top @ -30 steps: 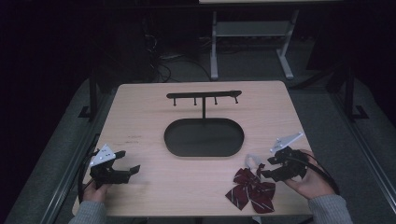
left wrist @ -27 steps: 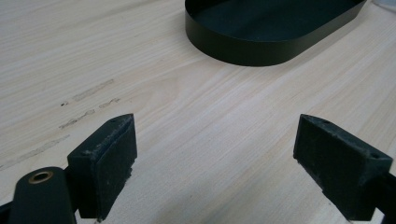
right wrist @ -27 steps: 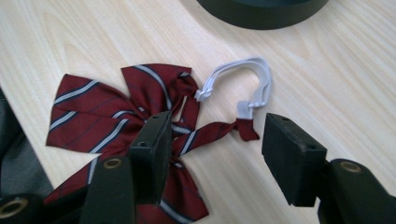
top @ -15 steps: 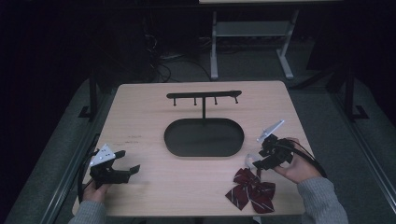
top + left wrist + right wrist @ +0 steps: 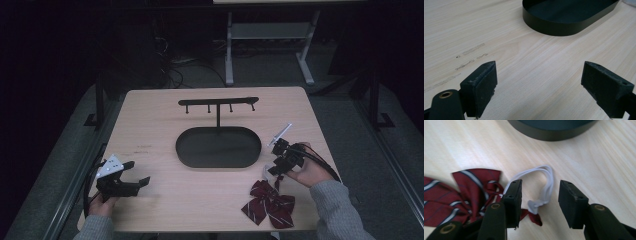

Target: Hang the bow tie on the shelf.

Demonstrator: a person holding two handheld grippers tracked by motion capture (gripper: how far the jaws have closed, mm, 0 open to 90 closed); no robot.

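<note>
High view: a pale wooden table (image 5: 165,125) carries a black oval tray (image 5: 218,146) with a hook bar on a post behind it. The left gripper (image 5: 131,179) rests near the table's front left corner, jaws spread, nothing between them. The right gripper (image 5: 272,170) points down at the front right, just above a dark red striped bow (image 5: 268,206).

Left gripper view: both jaws stand wide apart over bare wood, the tray (image 5: 564,25) farther ahead.

Right gripper view: the right gripper (image 5: 540,192) straddles the bow's white loop (image 5: 544,182). The jaws have just been closing, but the pads do not press it yet. The bow (image 5: 461,192) lies to the left.
</note>
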